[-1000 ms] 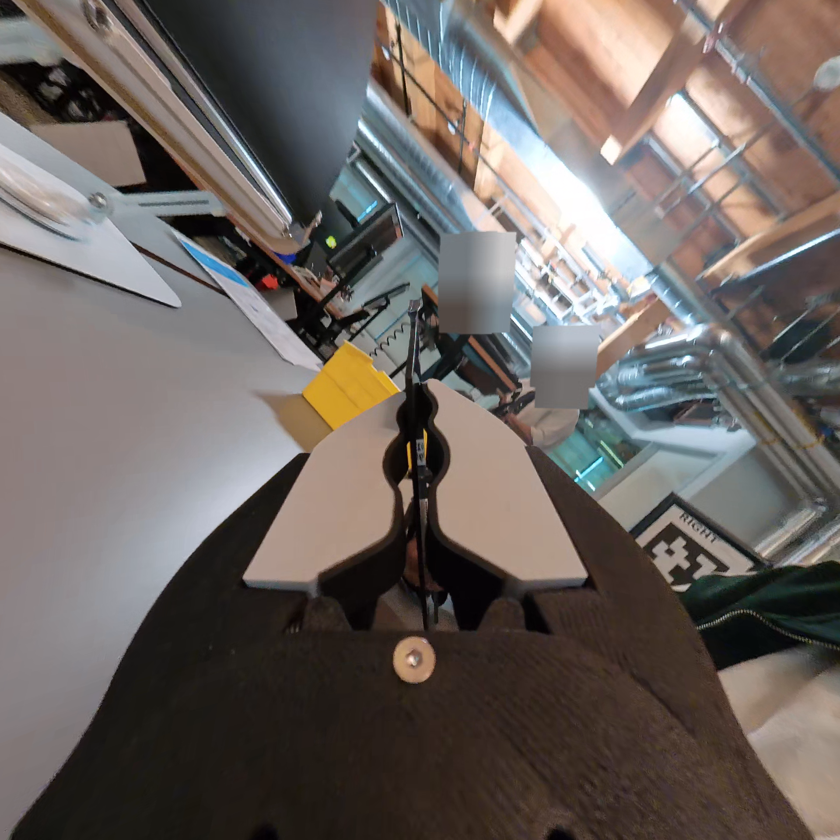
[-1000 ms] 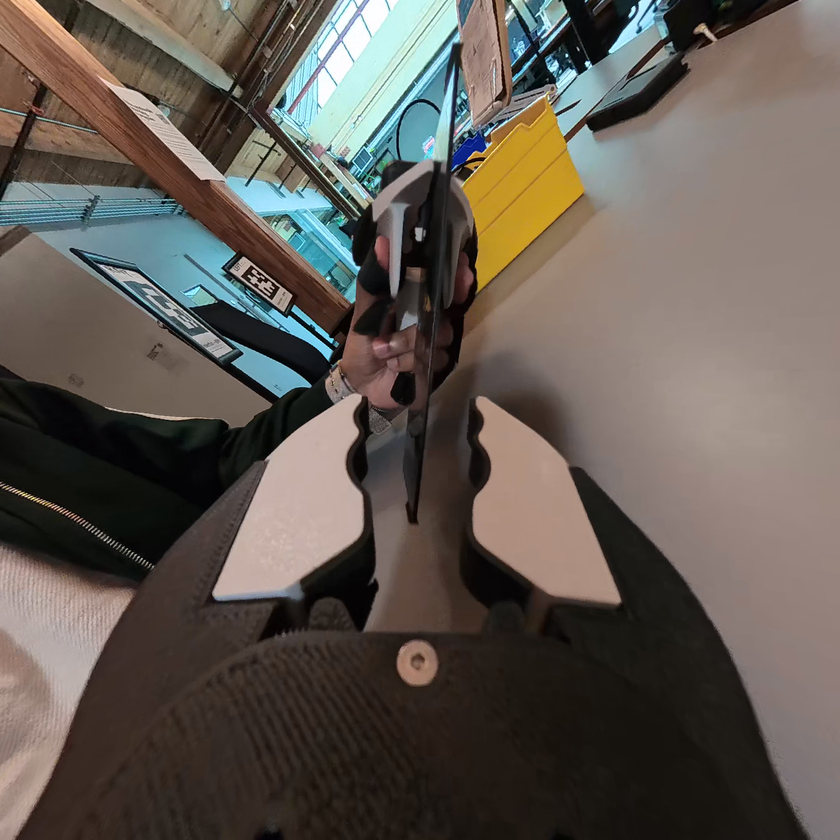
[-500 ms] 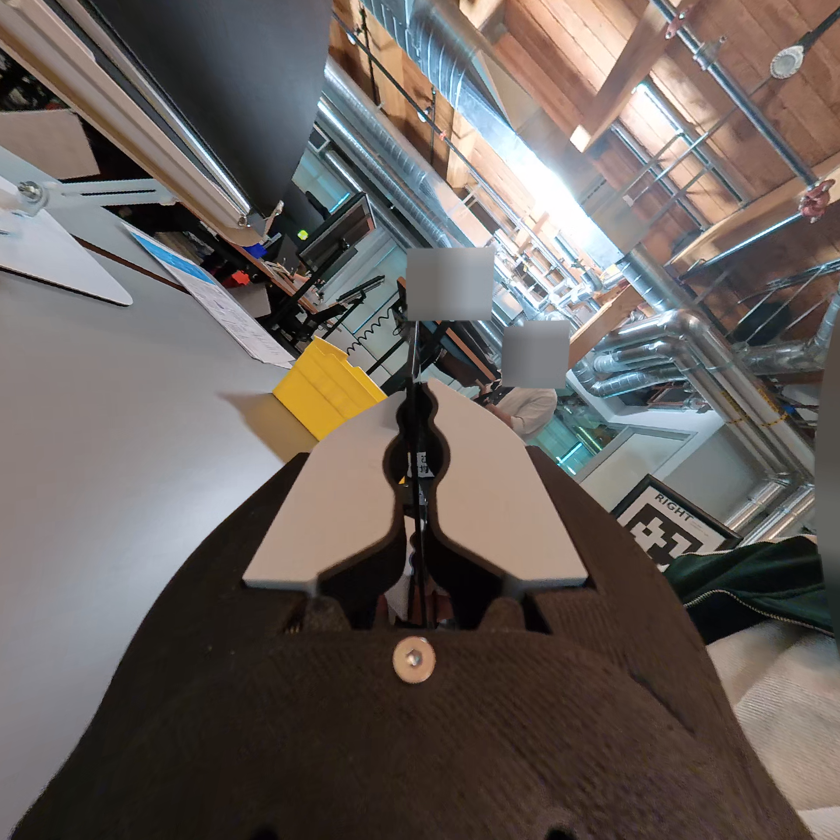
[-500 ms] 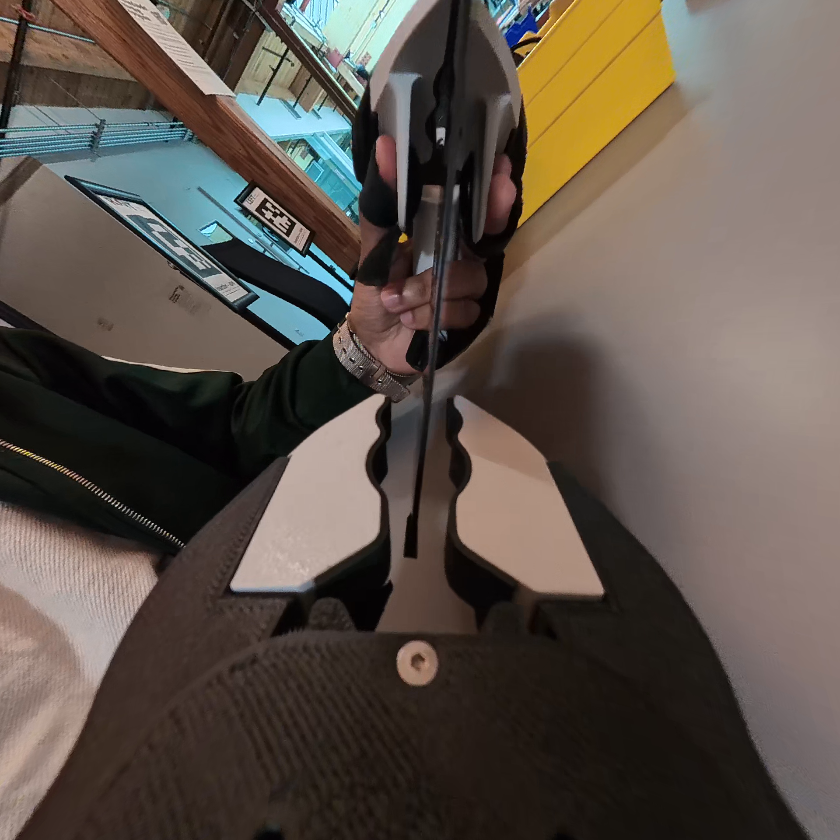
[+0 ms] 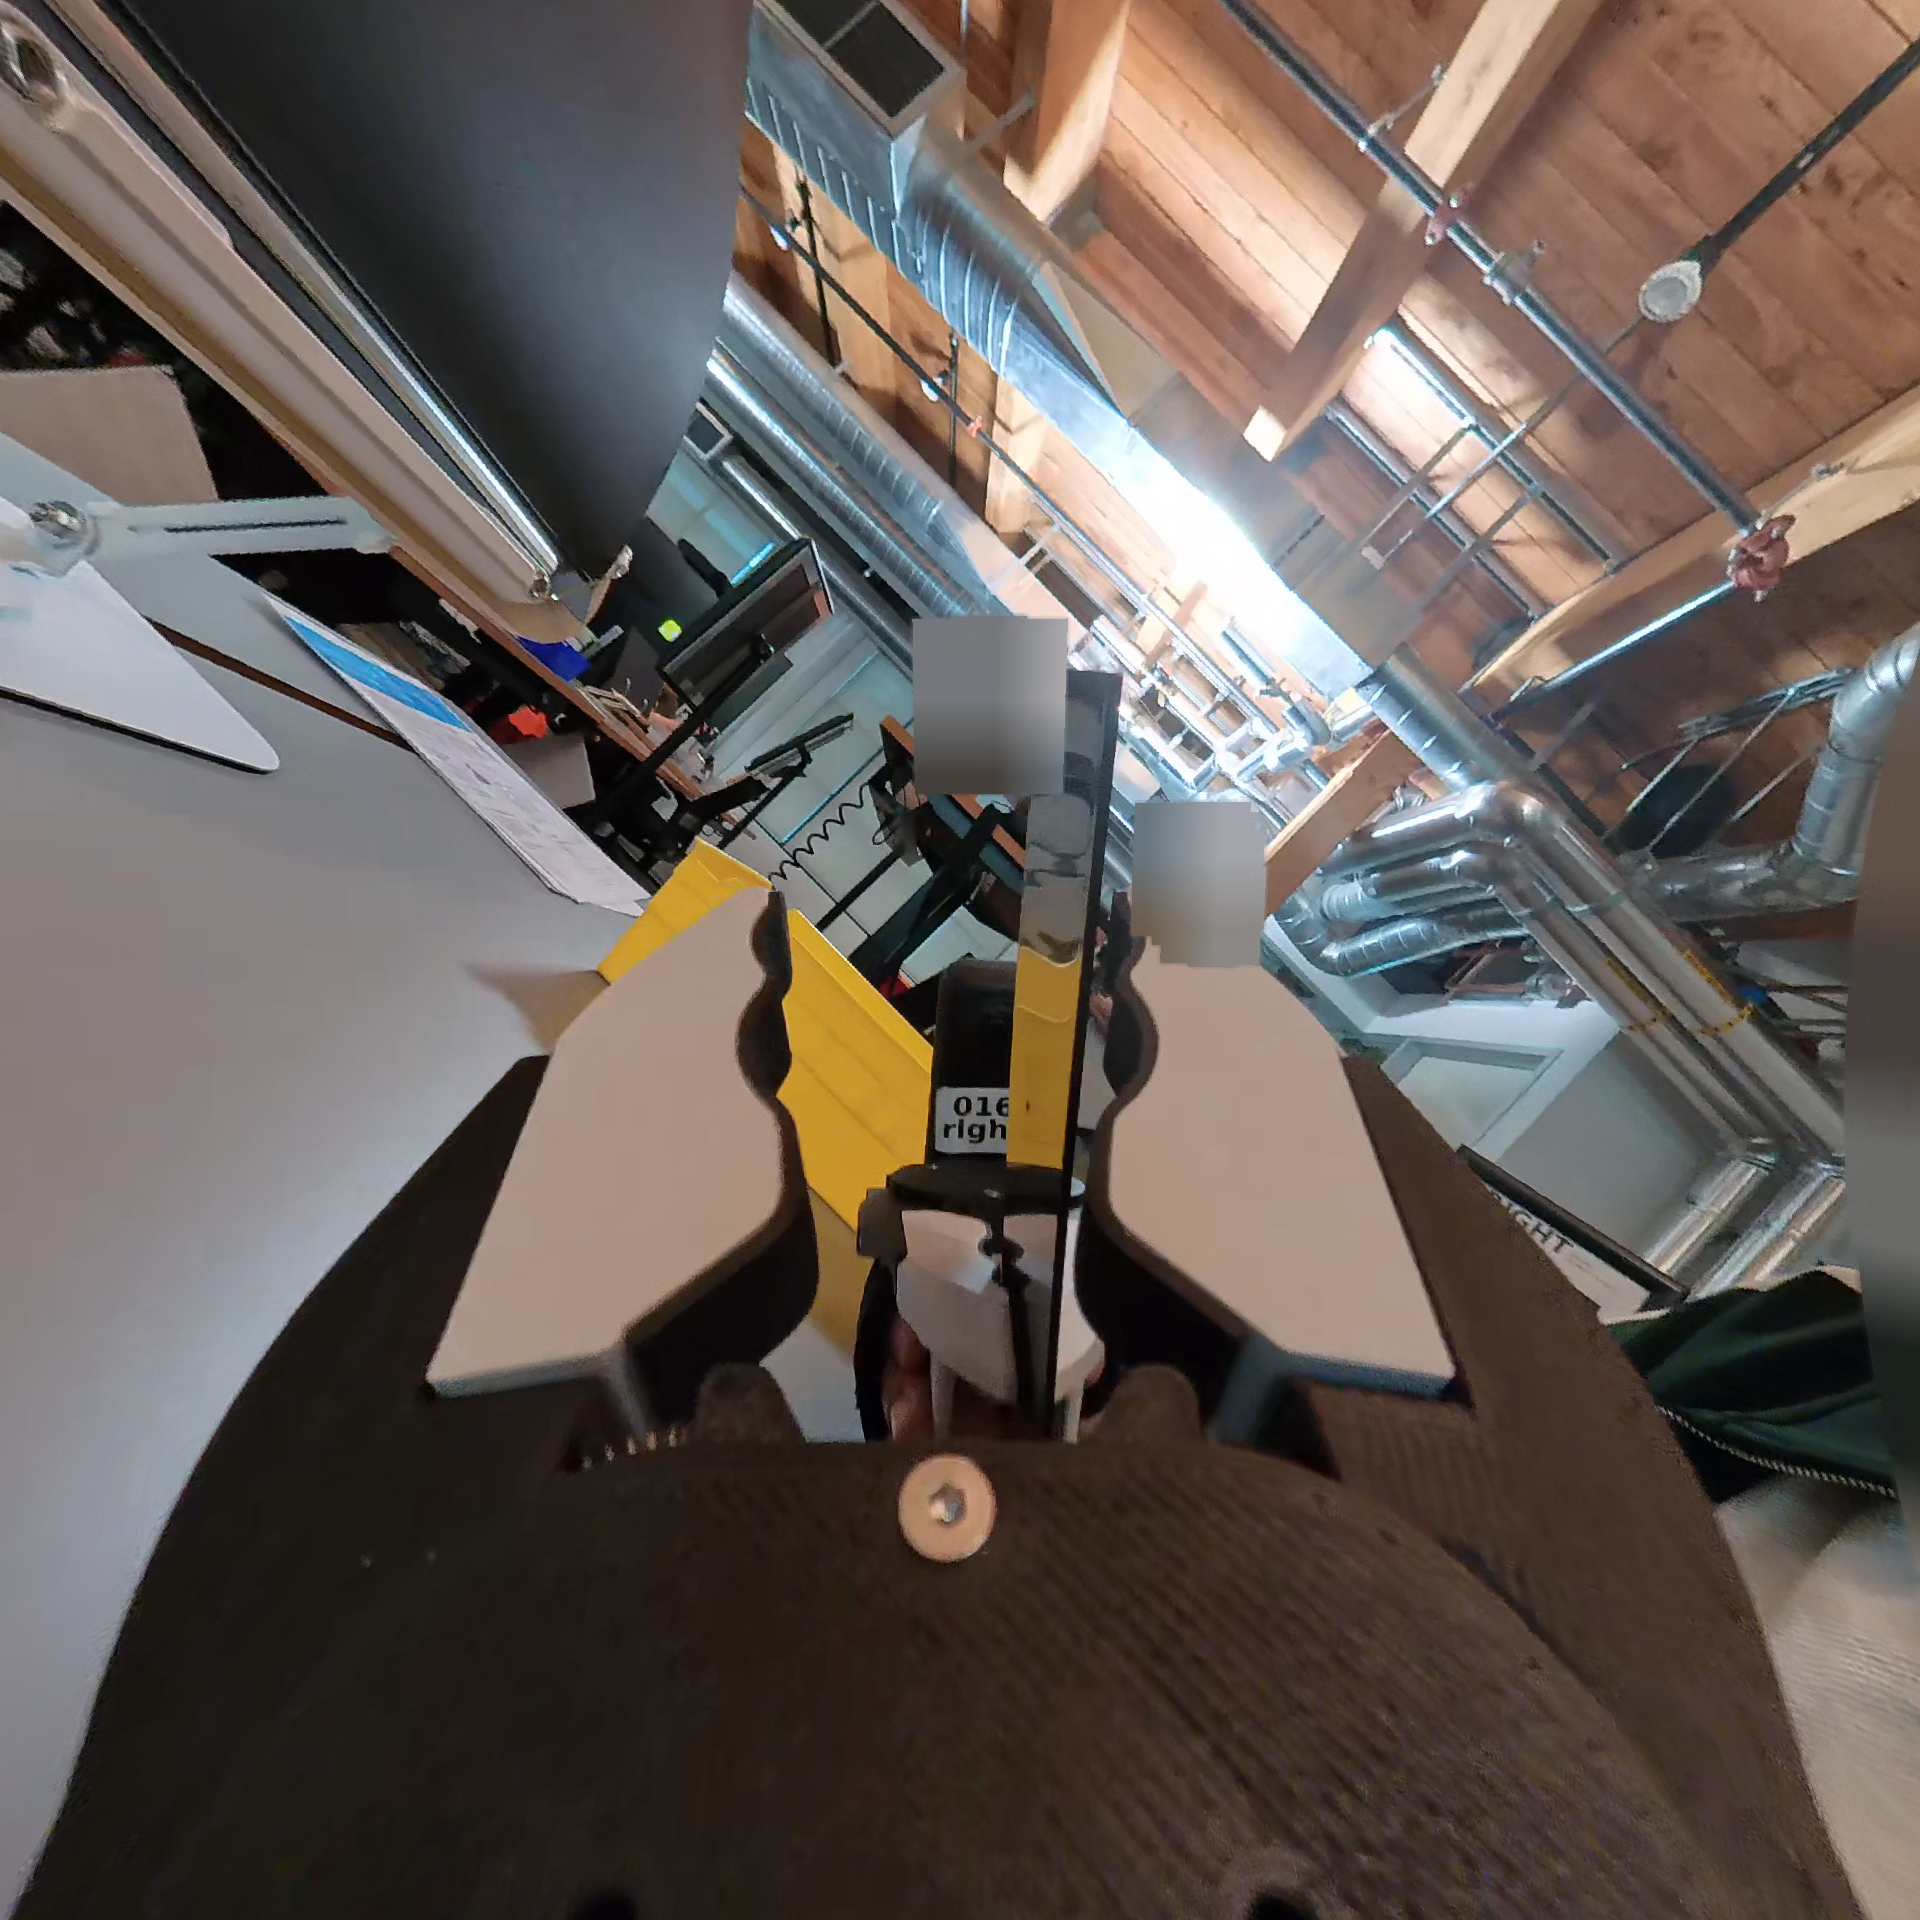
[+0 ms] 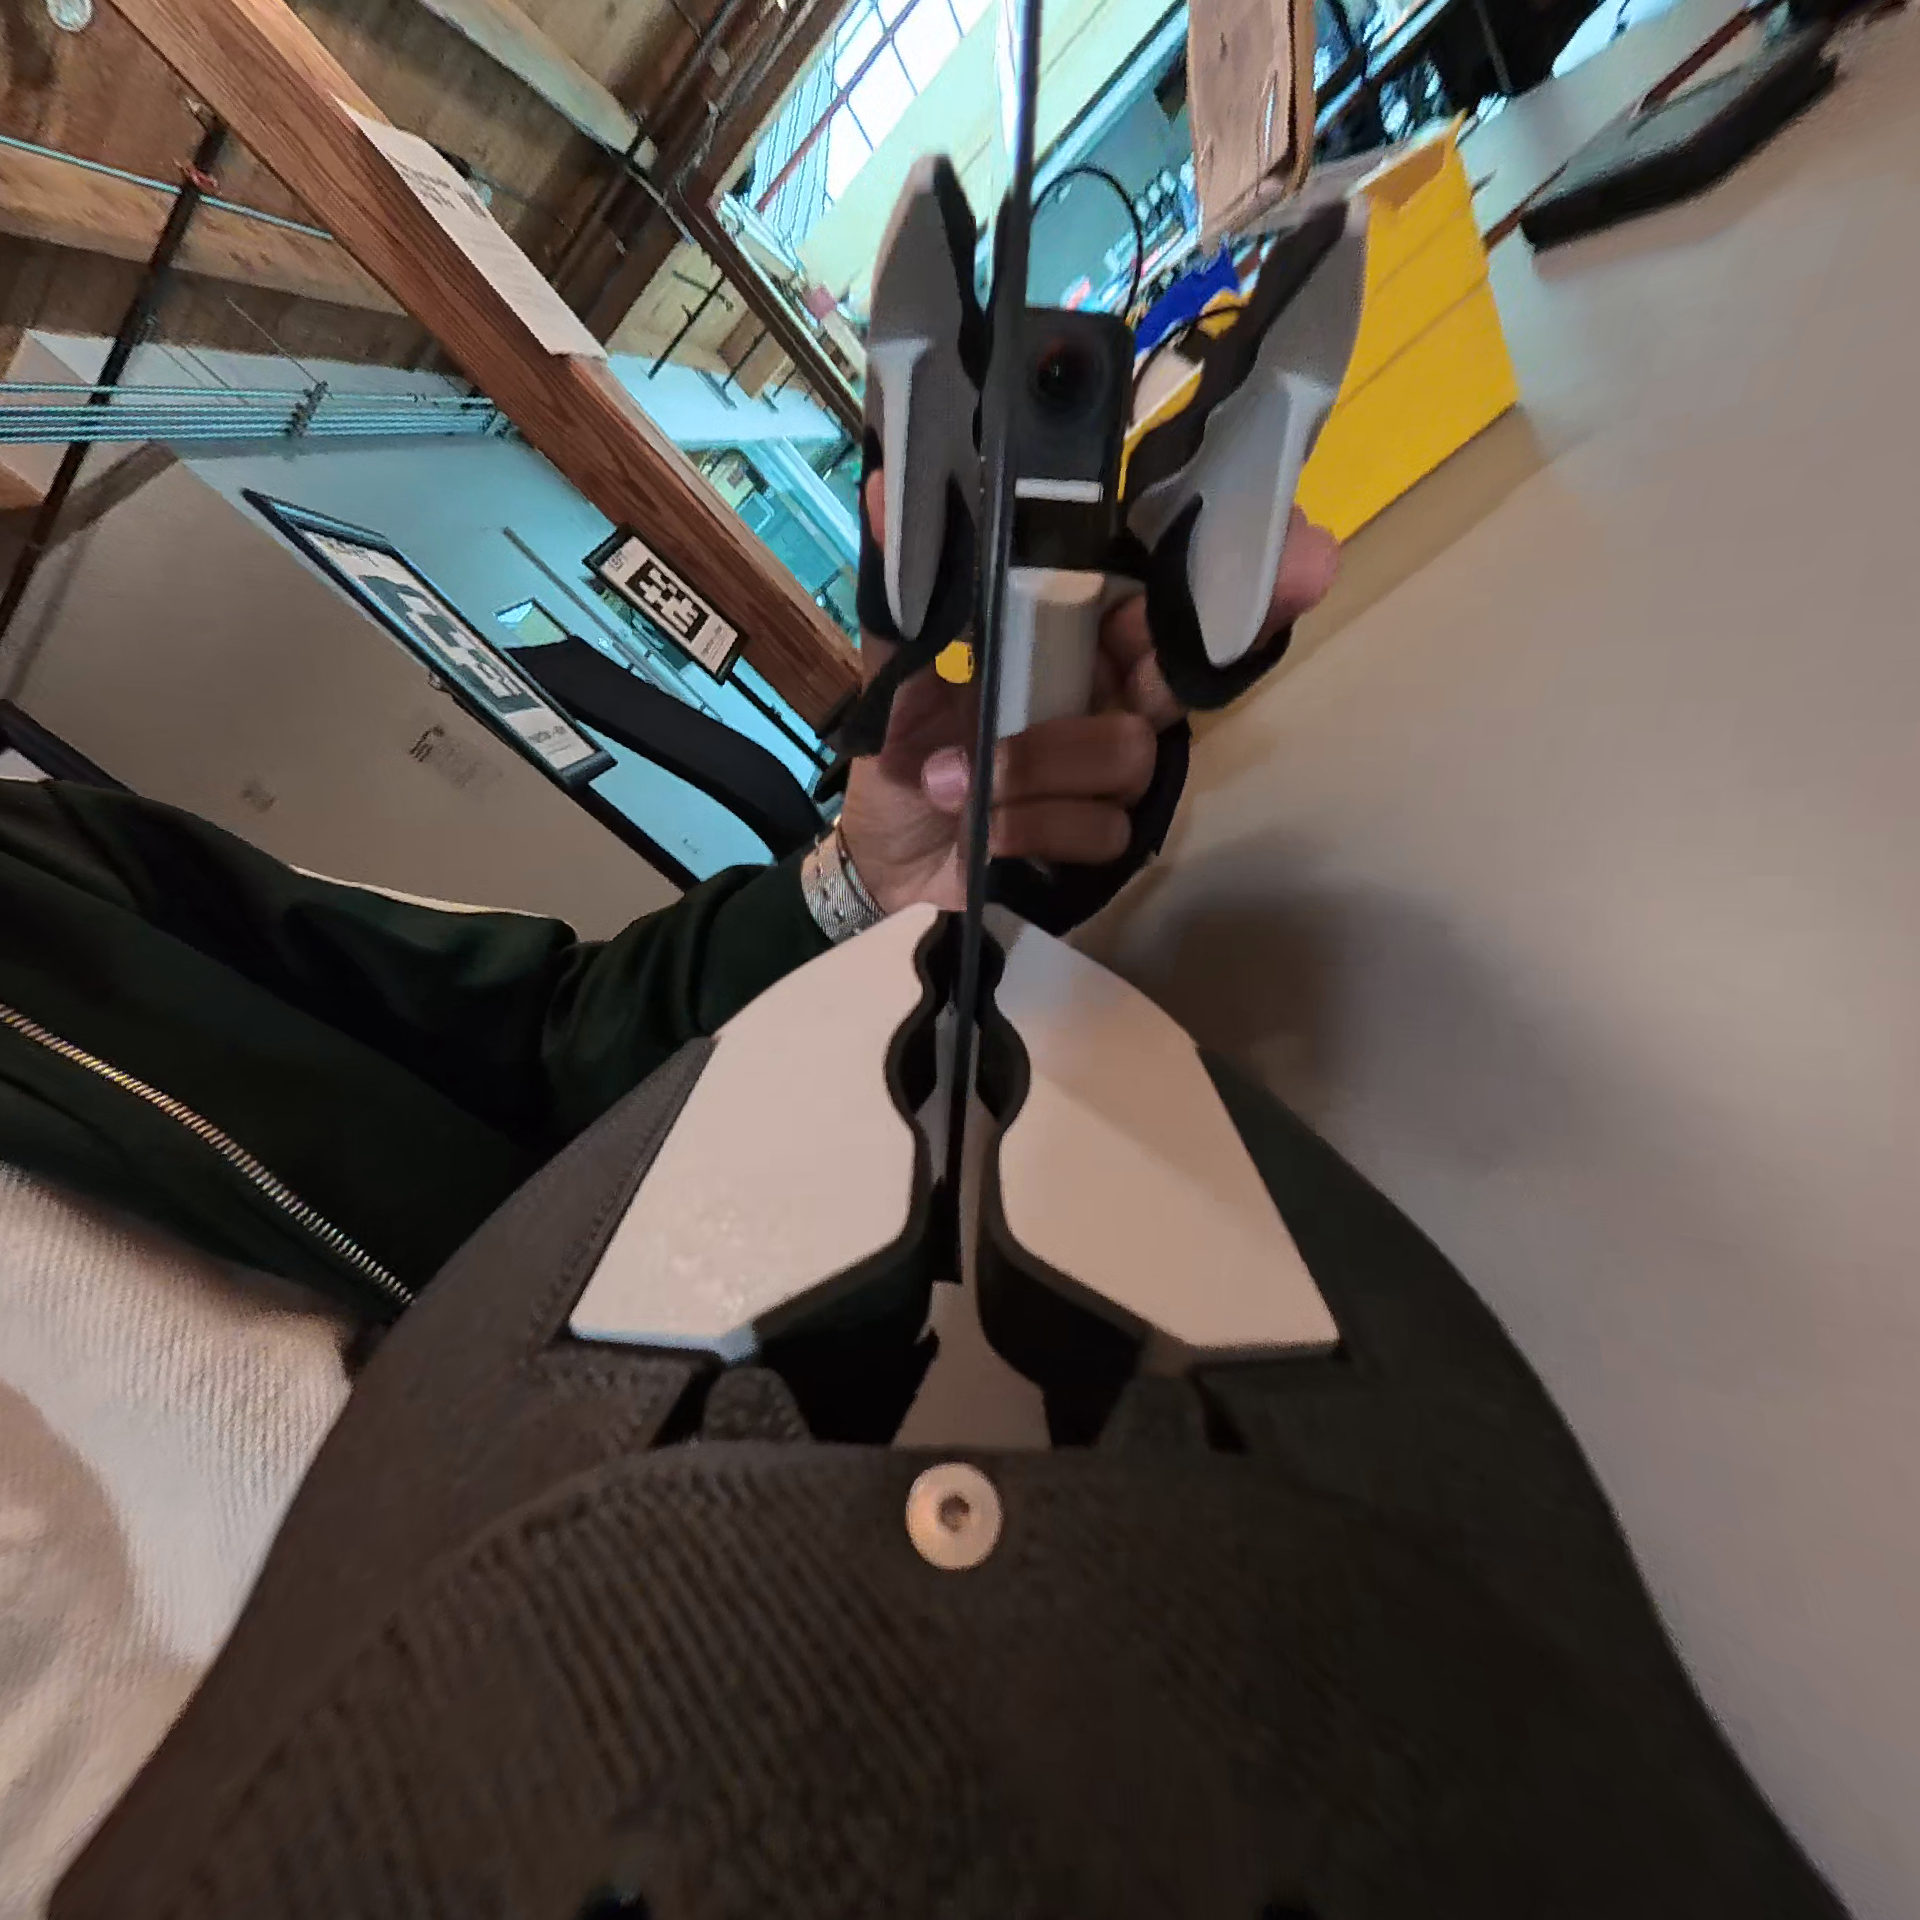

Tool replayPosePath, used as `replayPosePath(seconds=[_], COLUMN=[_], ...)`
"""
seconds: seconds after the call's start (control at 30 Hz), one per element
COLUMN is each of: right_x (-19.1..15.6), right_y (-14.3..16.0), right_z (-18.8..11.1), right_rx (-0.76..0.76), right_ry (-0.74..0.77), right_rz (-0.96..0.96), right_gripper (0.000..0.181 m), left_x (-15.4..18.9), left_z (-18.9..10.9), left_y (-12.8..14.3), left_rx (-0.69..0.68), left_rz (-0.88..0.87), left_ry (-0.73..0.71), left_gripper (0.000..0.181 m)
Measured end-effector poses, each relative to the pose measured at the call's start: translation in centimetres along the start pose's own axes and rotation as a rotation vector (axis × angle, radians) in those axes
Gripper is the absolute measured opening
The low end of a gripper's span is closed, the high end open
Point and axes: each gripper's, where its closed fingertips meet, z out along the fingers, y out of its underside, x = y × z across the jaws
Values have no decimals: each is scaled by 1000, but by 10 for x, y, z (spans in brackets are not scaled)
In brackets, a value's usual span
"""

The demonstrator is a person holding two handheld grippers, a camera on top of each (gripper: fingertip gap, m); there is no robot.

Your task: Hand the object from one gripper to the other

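Right gripper [image 6: 961,1023]: I see it clamped on the lower end of the thin black panel [image 6: 977,852] — edge-on, upright.
Left gripper [image 5: 951,1049]: my jaws stand wide apart; the panel [image 5: 1070,956] passes between them, close to the right finger [image 5: 1247,1174], contact unclear.
Hand [image 6: 997,800]: wraps the left gripper's handle, beyond the panel.
Tabletop [image 6: 1621,935]: grey — a yellow bin [image 6: 1423,343] at its far edge.
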Motion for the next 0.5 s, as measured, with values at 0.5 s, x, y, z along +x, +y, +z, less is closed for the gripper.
replayPosePath(seconds=[0.5], right_x=[0], right_y=[-45], right_z=[-40], right_rx=[224], right_ry=[62], right_rz=[-145], right_gripper=[1], left_x=[13], left_z=[22], left_y=[58], left_rx=[-278], left_rz=[113], left_ry=[46], left_gripper=[42])
